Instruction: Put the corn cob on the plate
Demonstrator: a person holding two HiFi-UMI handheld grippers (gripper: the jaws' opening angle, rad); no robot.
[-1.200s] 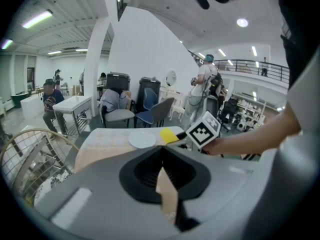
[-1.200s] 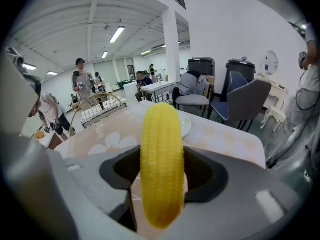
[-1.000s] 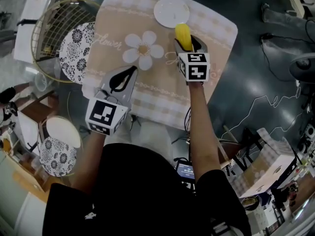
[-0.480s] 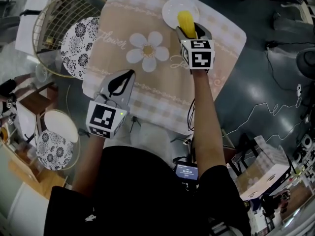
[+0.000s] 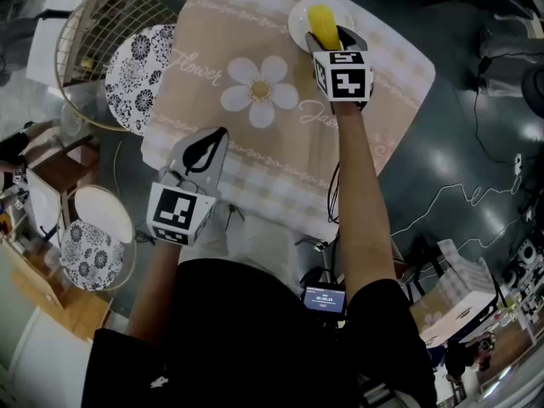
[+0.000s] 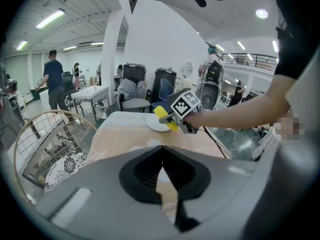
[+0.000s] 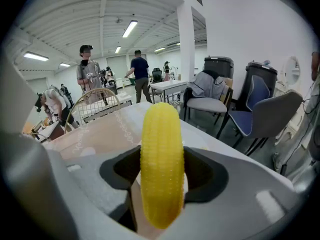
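Bright, even overhead strip lighting; heavy fisheye bending with dark corners; soft near foreground

Right arm stretched forward, its grey two-jaw right gripper point(image 5: 331, 39) clamping a ribbed yellow corn cob point(image 5: 320, 21); grey left gripper point(image 5: 219, 134) held near the body, jaws together.

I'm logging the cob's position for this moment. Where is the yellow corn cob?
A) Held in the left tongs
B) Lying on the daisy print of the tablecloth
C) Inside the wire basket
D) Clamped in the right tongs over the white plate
D: the right gripper view shows the yellow corn cob clamped in the right tongs, and the head view places it over the small white round plate.
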